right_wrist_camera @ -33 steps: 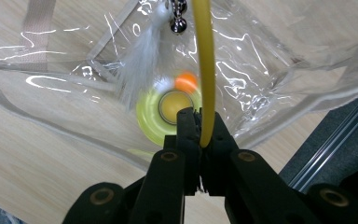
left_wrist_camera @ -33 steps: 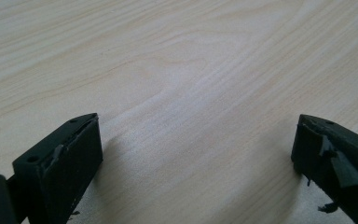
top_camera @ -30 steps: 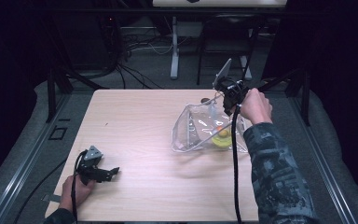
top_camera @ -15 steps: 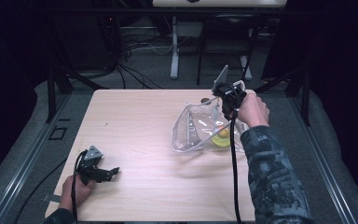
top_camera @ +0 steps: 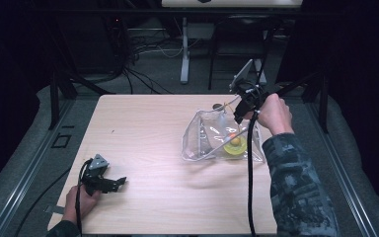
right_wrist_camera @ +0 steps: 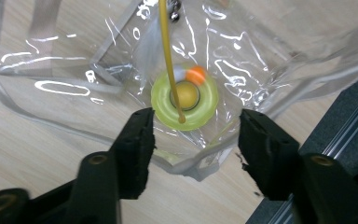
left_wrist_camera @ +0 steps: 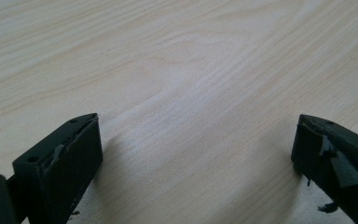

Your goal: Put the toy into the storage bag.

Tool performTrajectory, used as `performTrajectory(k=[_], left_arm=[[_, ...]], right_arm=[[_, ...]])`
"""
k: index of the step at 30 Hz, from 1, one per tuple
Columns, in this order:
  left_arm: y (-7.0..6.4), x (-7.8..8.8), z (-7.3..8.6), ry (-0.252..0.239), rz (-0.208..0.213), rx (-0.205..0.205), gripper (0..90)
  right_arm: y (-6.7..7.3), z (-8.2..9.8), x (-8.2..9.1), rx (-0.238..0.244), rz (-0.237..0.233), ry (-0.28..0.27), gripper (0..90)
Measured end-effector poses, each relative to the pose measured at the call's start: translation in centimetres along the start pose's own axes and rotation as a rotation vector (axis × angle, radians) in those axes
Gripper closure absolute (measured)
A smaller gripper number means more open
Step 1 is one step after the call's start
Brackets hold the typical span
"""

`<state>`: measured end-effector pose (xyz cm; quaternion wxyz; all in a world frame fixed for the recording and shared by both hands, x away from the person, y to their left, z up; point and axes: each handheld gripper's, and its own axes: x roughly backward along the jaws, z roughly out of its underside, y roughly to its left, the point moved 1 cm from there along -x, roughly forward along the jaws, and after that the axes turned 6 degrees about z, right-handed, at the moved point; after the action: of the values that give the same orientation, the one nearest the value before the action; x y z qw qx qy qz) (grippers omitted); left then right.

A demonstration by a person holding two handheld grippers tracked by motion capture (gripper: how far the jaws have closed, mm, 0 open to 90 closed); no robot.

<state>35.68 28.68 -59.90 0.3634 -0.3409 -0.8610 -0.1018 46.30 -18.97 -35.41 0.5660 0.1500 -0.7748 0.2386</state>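
1. Since the earlier frames the right hand-held gripper (top_camera: 240,114) has lifted slightly off the clear plastic zip pouch (top_camera: 212,140), and its jaws have just been opening; they now stand about half apart with nothing pinched between them.
2. Seen in the right gripper view, the pouch's near corner (right_wrist_camera: 200,163) sits in the gap between the two black jaws but neither pad presses on it.
3. Inside the pouch lie a yellow-green ring (right_wrist_camera: 185,100) with a yellow ball (right_wrist_camera: 186,93) in its hole and a small orange piece (right_wrist_camera: 196,73) just beside it; a thin yellow cord (right_wrist_camera: 168,56) runs down across the ring.
4. Those things lie straight ahead of and below the right hand-held gripper, at the pouch's right end, so the right hand is by far the nearer one.
5. The pouch's long axis runs left to right across the pale wooden tabletop (top_camera: 148,128).
6. The left hand-held gripper (top_camera: 116,181) rests well apart at the near left corner, jaws wide open over bare wood, holding nothing.
7. Standing in the way, as I judge it, is the plastic wall of the pouch itself.
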Motion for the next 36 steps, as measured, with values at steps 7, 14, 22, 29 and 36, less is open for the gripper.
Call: performTrajectory(k=[7,14,22,29,36], left_arm=[[0.0,0.0,0.0,0.001,0.000,0.000,2.0],[0.0,0.0,0.0,0.000,0.000,0.000,2.0],[0.0,-0.1,0.0,-0.008,-0.008,0.002,2.0],[0.0,-0.1,0.0,-0.009,-0.008,0.000,2.0],[0.0,-0.1,0.0,-0.008,-0.008,0.001,2.0]], right_arm=[[-0.5,1.3,2.0,-0.037,0.006,-0.034,12.0],[-1.0,3.5,2.2,-0.044,0.005,-0.037,0.0],[-1.6,6.3,1.4,-0.082,-0.015,-0.047,0.0],[-1.6,8.8,0.7,-0.085,-0.016,-0.061,0.0],[-1.0,11.4,-0.4,-0.074,-0.022,-0.058,0.0]])
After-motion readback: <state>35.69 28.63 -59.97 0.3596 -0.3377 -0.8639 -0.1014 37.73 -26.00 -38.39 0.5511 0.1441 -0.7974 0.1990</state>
